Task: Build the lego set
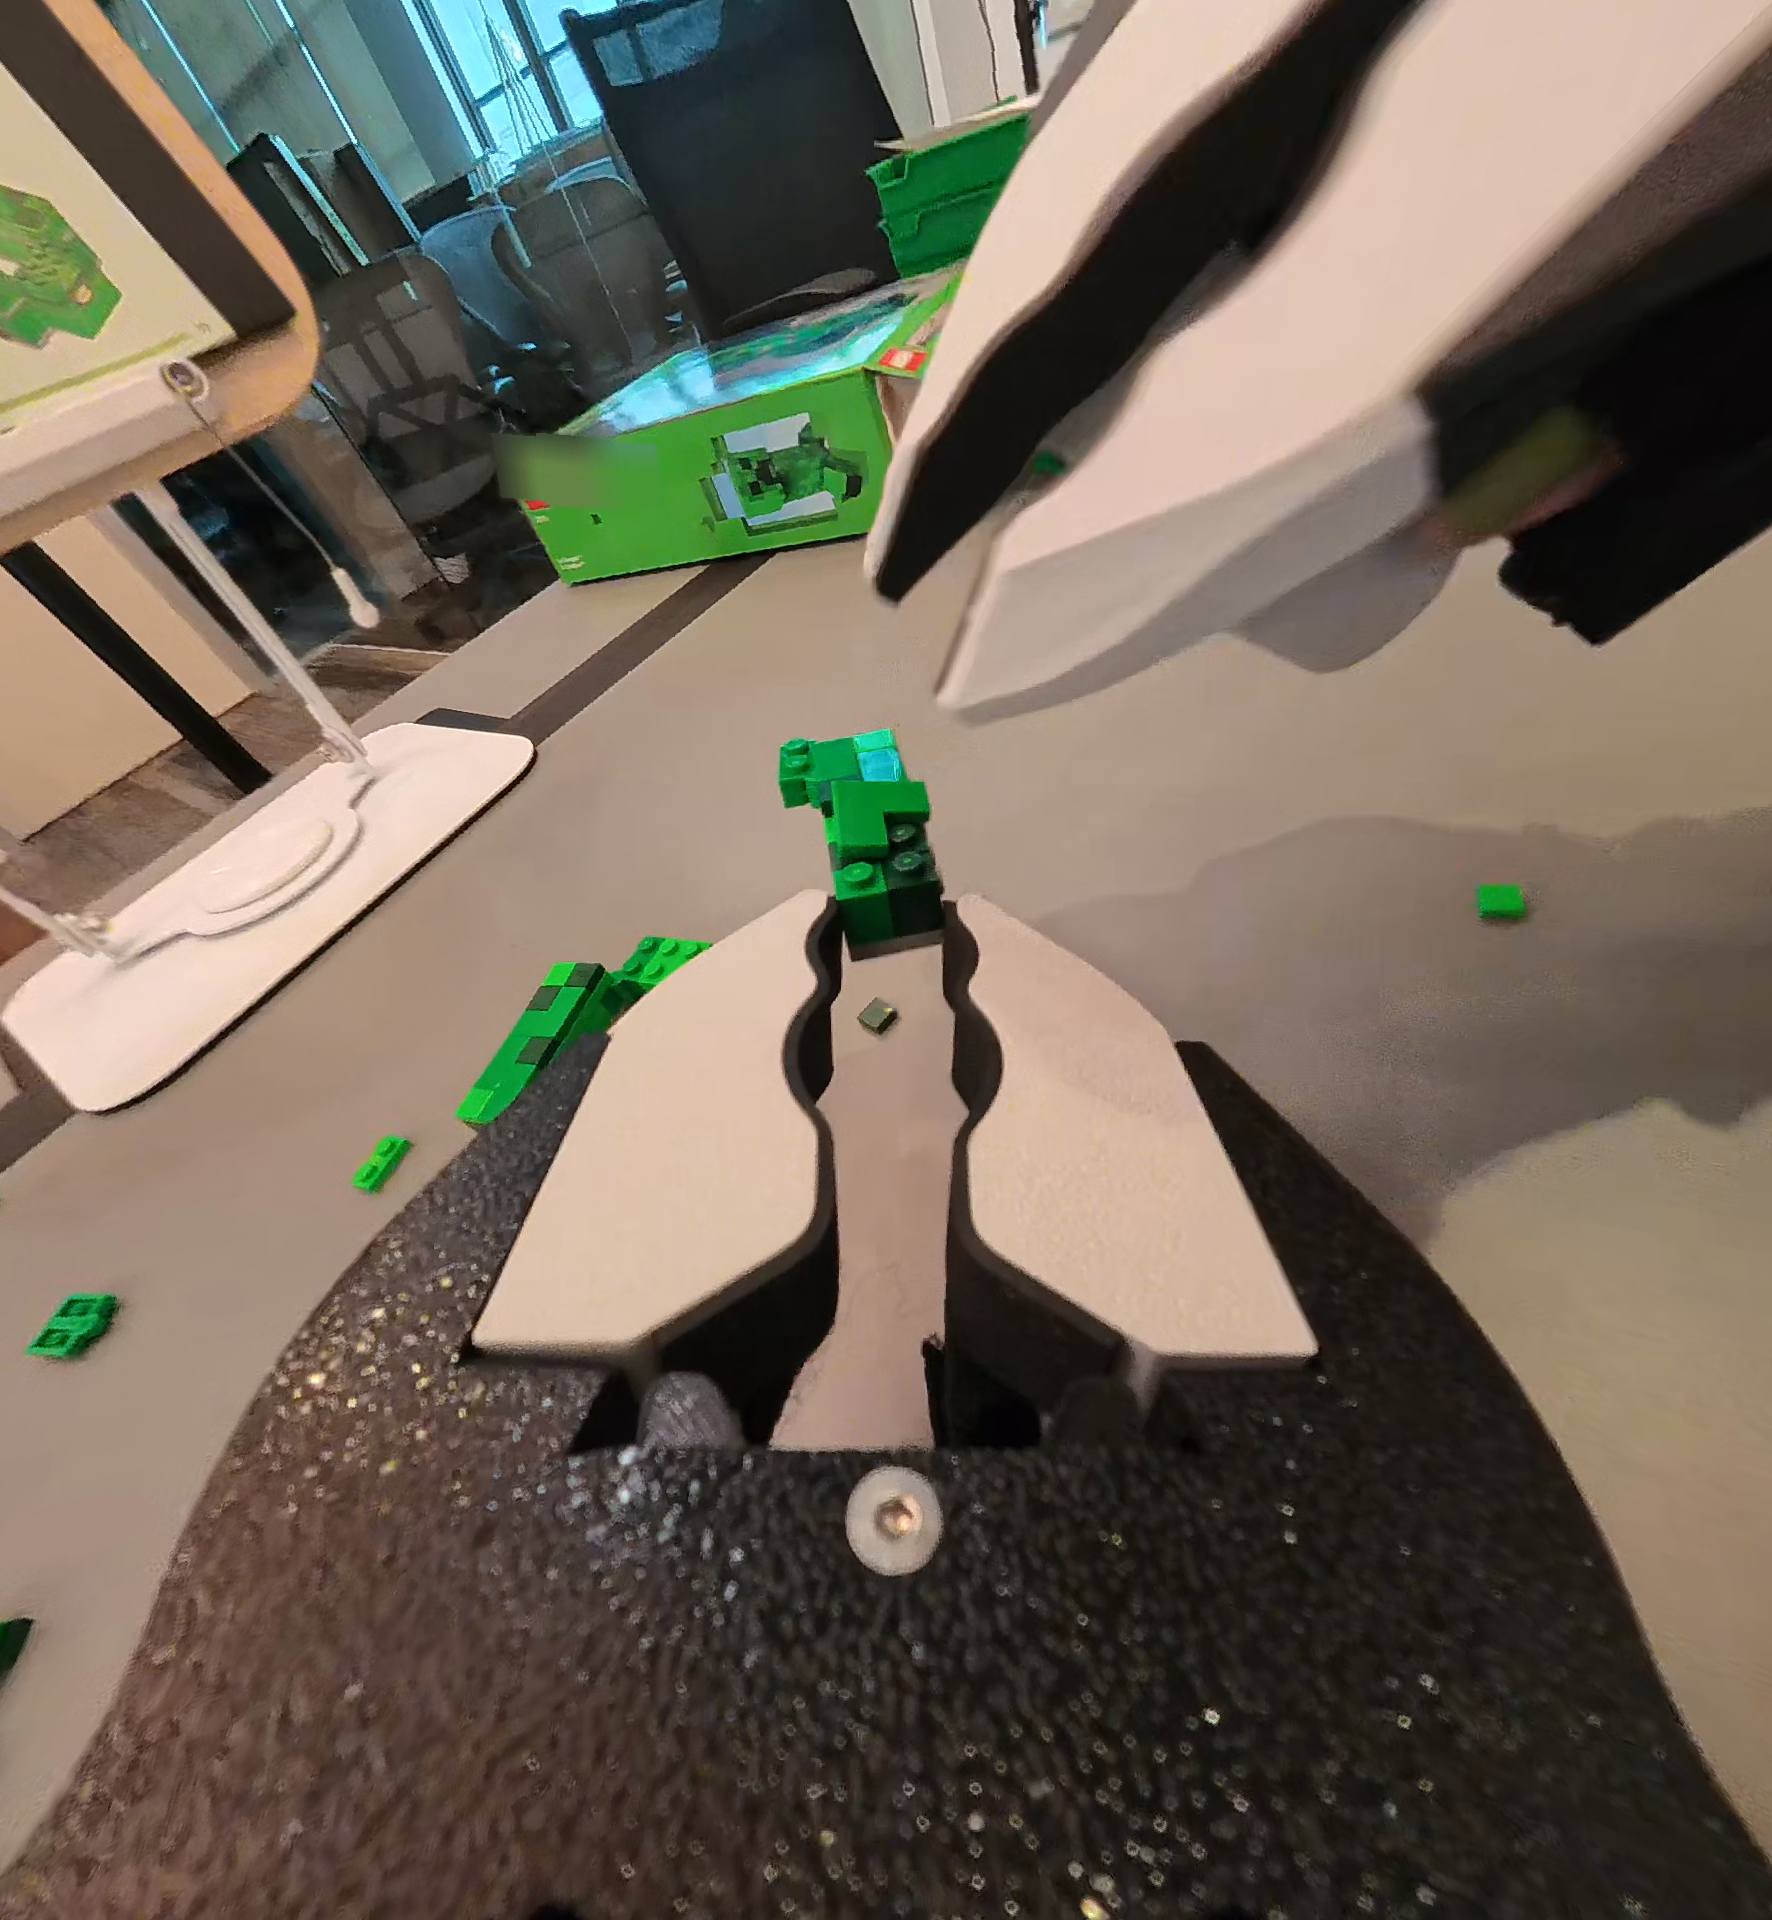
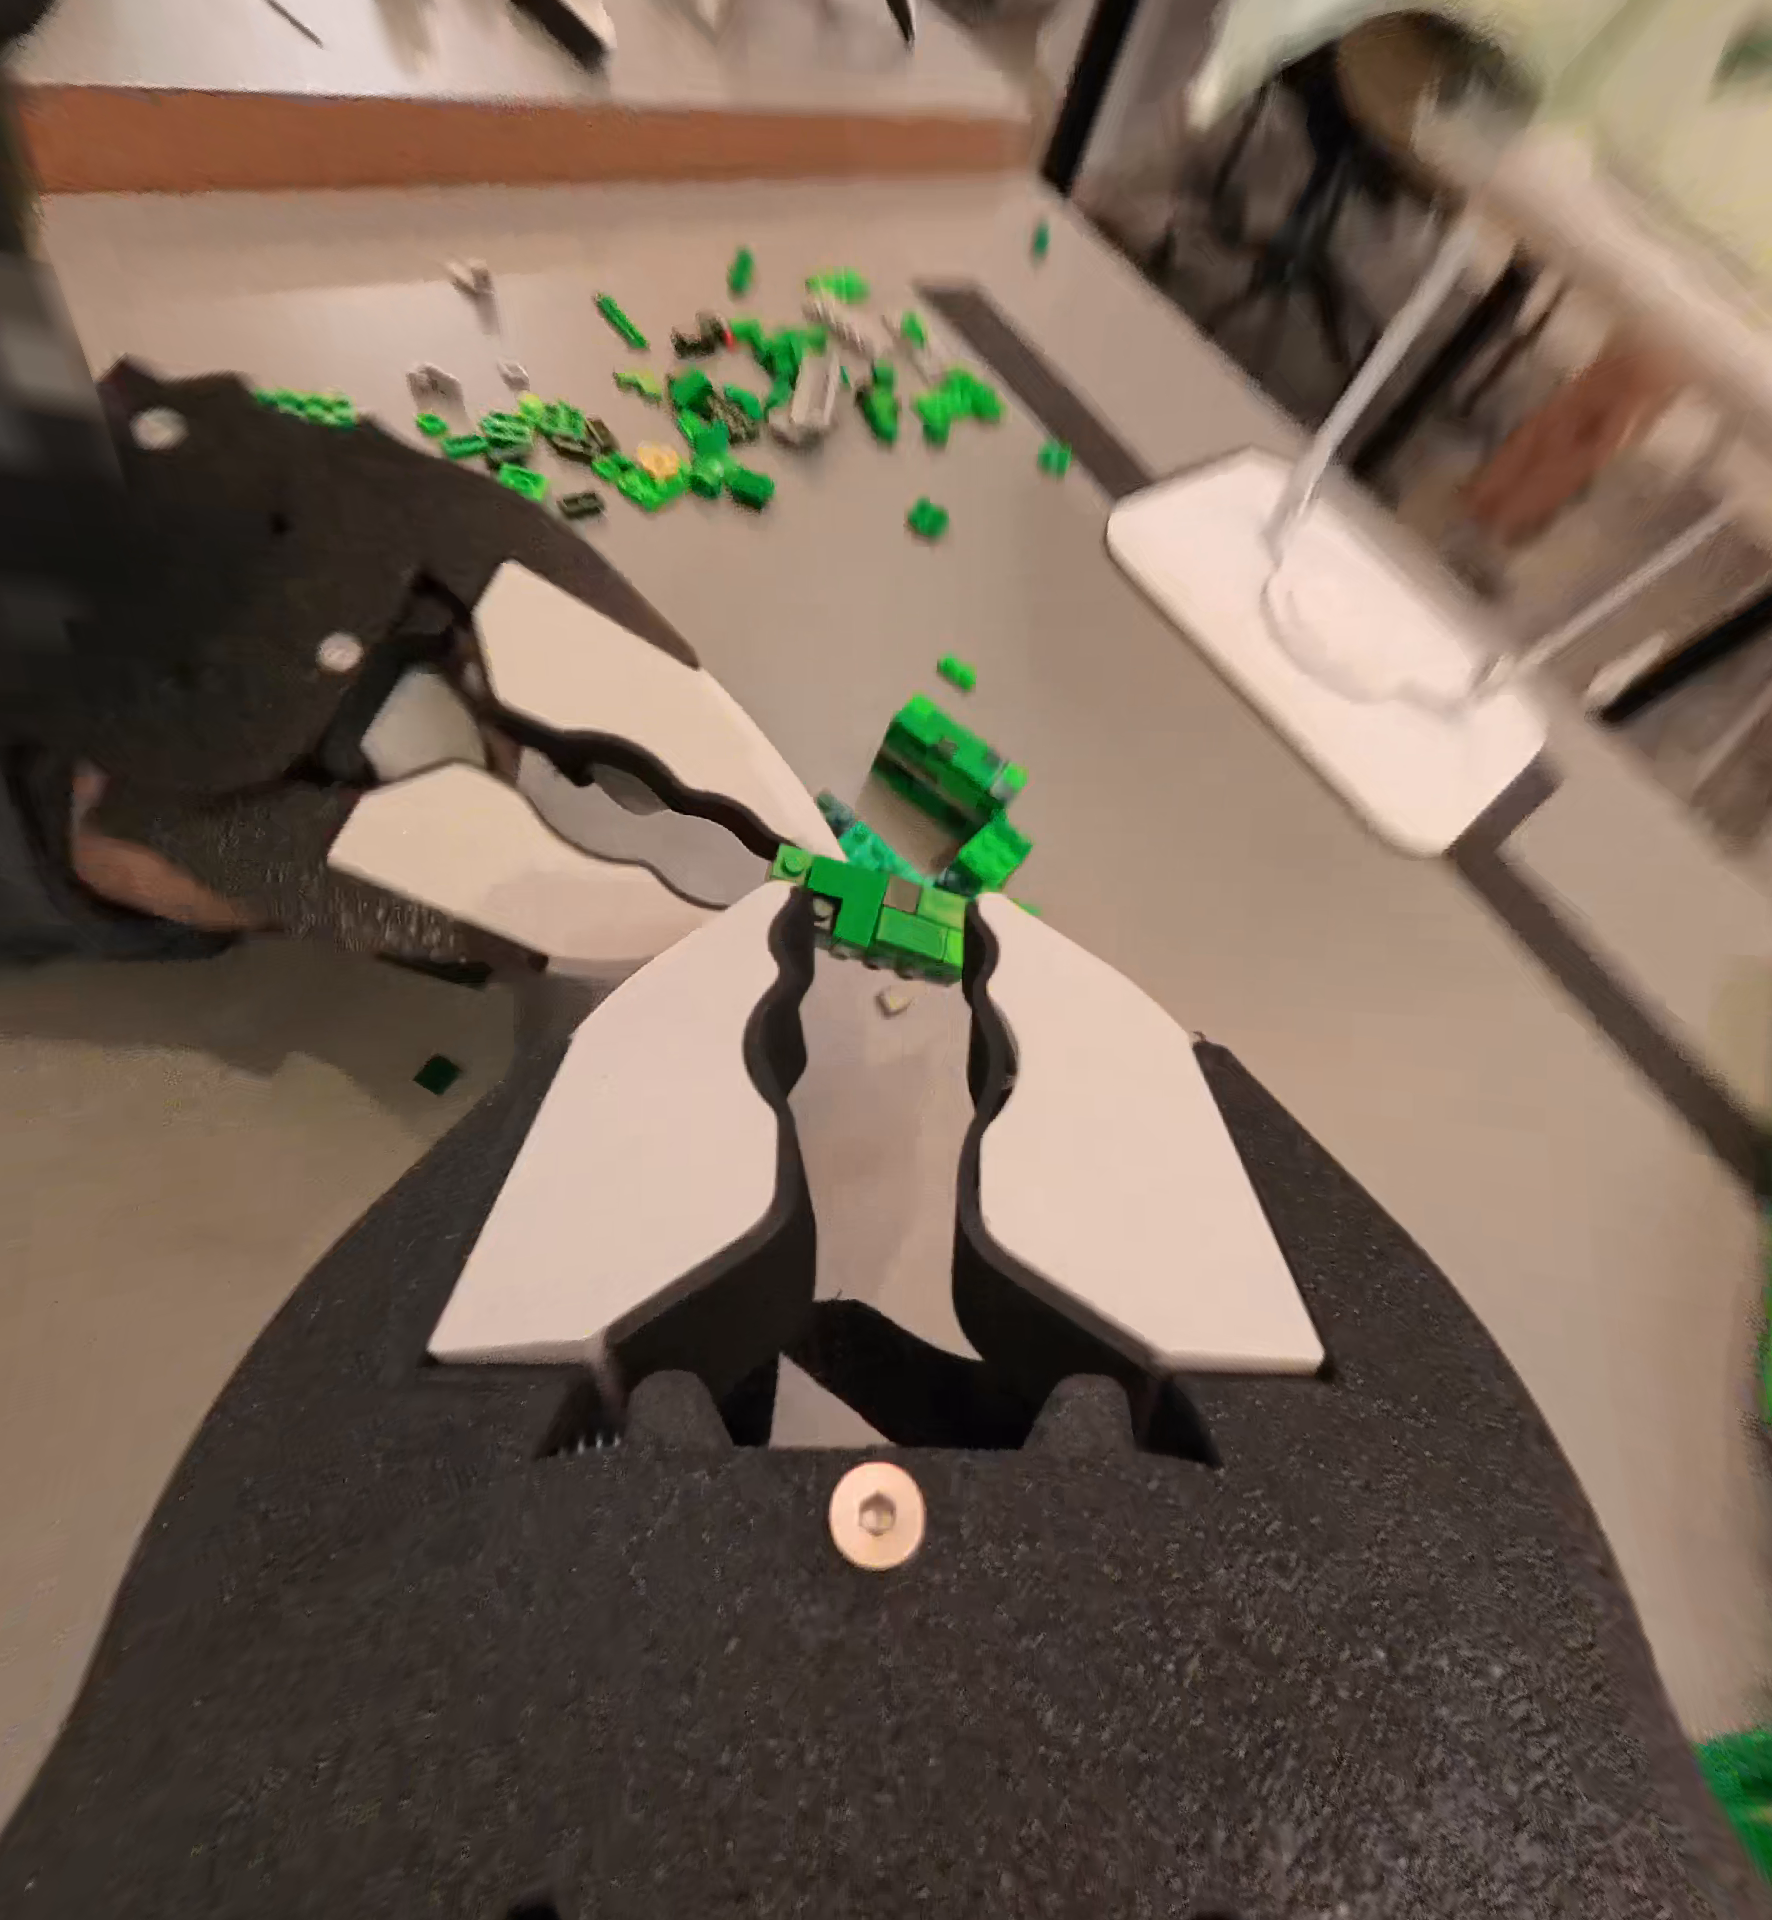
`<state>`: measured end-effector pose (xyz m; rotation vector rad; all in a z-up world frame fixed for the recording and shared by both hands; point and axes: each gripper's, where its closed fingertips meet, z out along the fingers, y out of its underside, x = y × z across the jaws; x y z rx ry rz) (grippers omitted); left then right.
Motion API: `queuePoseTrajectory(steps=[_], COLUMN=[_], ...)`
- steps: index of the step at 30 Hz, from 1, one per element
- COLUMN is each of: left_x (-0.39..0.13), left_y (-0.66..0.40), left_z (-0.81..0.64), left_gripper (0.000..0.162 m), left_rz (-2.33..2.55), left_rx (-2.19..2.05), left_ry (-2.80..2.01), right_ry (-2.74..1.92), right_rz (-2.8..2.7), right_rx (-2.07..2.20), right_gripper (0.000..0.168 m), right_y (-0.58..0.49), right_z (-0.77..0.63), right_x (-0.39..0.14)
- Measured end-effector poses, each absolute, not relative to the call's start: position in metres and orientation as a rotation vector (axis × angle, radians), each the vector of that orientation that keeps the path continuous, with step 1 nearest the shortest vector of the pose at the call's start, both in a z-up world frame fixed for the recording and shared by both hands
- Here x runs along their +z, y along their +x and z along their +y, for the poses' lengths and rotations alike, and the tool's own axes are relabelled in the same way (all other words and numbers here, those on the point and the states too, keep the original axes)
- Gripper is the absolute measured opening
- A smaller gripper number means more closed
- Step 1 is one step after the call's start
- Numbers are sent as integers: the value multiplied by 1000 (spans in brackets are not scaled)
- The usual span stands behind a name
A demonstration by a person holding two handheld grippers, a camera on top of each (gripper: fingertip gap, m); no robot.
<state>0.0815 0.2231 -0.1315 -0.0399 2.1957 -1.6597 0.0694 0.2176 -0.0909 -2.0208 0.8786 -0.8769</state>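
Green lego assembly (image 1: 877,842) clamped in left gripper (image 1: 892,920); right gripper's (image 2: 887,920) hold indeterminable through blur; liable to snap apart if twisted.

Two close opposing views, shared green assembly (image 1: 877,842)

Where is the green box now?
The green box lies at the table's far edge, centre of the left wrist view, beyond the green assembly and the stand.

Each gripper, left (image 1: 892,914) and right (image 2: 887,920), has a black, coarse-textured, glitter-flecked body, two pale grey fingers (image 1: 695,1122) with wavy black-edged inner faces, and one silver hex screw (image 2: 876,1515) set centrally.
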Motion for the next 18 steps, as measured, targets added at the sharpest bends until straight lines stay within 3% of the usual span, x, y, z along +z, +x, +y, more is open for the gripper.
queuePoseTrajectory(steps=[8, 18], left_x=[-122, -126], left_y=[71, 63], left_z=[224, 221], left_gripper=[17, 17], left_rz=[2307, 2375], left_rx=[-1904, -1901], left_ry=[-101, -54], right_ry=[-2218, -2299], right_rz=[-61, -201], right_rx=[-1740, -1836], right_gripper=[26, 29], right_y=[55, 66], right_z=[223, 221], right_x=[-103, -117])
